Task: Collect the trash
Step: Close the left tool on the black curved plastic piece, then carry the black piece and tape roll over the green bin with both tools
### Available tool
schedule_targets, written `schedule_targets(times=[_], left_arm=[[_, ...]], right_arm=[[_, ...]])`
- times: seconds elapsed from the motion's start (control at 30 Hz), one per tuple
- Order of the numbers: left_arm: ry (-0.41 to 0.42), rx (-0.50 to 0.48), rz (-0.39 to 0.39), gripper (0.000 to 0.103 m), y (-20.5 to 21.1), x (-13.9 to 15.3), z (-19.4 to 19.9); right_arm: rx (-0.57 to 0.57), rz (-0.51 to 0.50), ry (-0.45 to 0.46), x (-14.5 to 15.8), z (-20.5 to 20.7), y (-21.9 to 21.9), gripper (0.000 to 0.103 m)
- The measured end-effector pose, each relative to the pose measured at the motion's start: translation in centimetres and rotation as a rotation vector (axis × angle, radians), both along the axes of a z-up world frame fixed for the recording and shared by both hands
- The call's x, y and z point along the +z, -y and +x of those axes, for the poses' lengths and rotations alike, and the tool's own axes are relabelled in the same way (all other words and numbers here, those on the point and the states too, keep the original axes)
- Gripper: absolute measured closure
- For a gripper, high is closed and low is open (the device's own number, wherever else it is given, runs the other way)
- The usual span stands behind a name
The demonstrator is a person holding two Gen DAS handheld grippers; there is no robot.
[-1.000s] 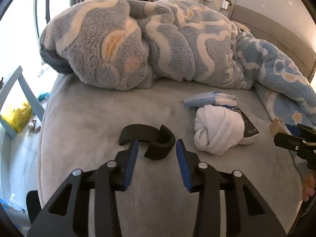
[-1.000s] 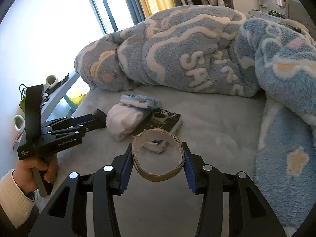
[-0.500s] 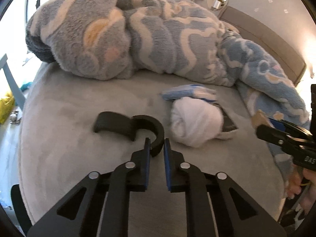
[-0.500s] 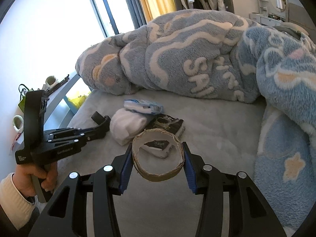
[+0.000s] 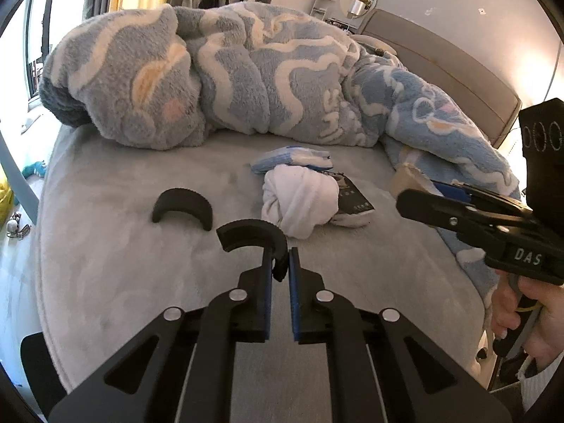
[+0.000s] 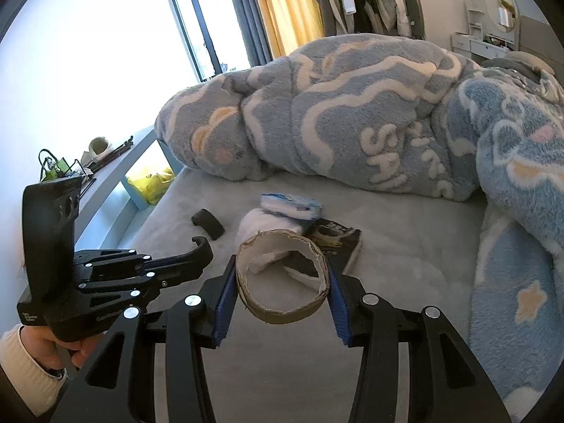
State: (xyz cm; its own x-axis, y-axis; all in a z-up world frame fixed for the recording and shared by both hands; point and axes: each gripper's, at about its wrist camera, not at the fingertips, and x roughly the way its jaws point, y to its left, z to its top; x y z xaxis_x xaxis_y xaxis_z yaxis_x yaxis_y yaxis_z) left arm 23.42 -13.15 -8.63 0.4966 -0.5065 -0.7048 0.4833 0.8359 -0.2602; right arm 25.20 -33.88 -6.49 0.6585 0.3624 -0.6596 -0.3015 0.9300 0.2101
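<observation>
writing on right gripper body: "DAS" in white letters, seen from the left wrist view; rest cut off
writing on left gripper body: small white print on its side in the right wrist view, too small to read
writing on blanket [image 6: 370, 123]: white fleece letters, "SA" clear, remainder folded and unreadable
writing on black packet [image 5: 354, 197]: small pale print, not legible
left gripper [image 5: 281, 261]: jaws pinched together on one end of a black curved piece [image 5: 252, 234], pads clamping its tip; the arc sticks out ahead and to the left of the fingers, lifted off the sheet
right gripper [image 6: 282, 282]: jaws partway apart, clamped on a cardboard ring [image 6: 282, 280]; blue pads press both outer sides, ring's open end faces the camera, frayed top edge
second black curved piece [image 5: 183, 208]: lying on the grey bed sheet [image 5: 123, 264], apart from the held one, to its left and farther back
white cloth bundle [image 5: 299, 204]: on the sheet, touching the black packet on its right side
blue-white folded item [image 5: 292, 157]: just behind the bundle, touching it
hands: left hand [image 6: 53, 345] with a white cuff grips its handle; right hand [image 5: 528, 313] grips its handle at the frame edge
blanket position: heaped across the far side of the bed, blue and grey with cream swirls
yellow bag [image 6: 151, 181]: beside the bed under a pale blue shelf
</observation>
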Motion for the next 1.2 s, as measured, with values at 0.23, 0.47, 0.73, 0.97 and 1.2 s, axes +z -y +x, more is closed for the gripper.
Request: schedule_targets(times=[0.23, 0.47, 0.73, 0.97, 1.2], left_arm=[[0.035, 0.032, 0.040, 0.094, -1.9, 1.4, -2.1], [0.052, 0.073, 0.065, 0.094, -4.5, 2.4, -4.3], [0.064, 0.122, 0.079, 0.094, -8.0, 2.9, -6.0], [0.063, 0.165, 0.095, 0.094, -11.9, 2.9, -7.1], [0.045, 0.218, 0.103, 0.094, -15.8, 2.7, -7.6]], right_arm=[[0.014, -0.011, -0.006, -0.2, -1.2, -2.3, 0.056], [0.028, -0.016, -0.011, -0.4, -2.6, -5.1, 0.056], [0.051, -0.021, -0.009, -0.1, -3.6, -8.6, 0.056], [0.096, -0.024, -0.003, 0.2, -4.2, -12.5, 0.056], [0.141, -0.040, -0.005, 0.1, -4.5, -16.5, 0.056]])
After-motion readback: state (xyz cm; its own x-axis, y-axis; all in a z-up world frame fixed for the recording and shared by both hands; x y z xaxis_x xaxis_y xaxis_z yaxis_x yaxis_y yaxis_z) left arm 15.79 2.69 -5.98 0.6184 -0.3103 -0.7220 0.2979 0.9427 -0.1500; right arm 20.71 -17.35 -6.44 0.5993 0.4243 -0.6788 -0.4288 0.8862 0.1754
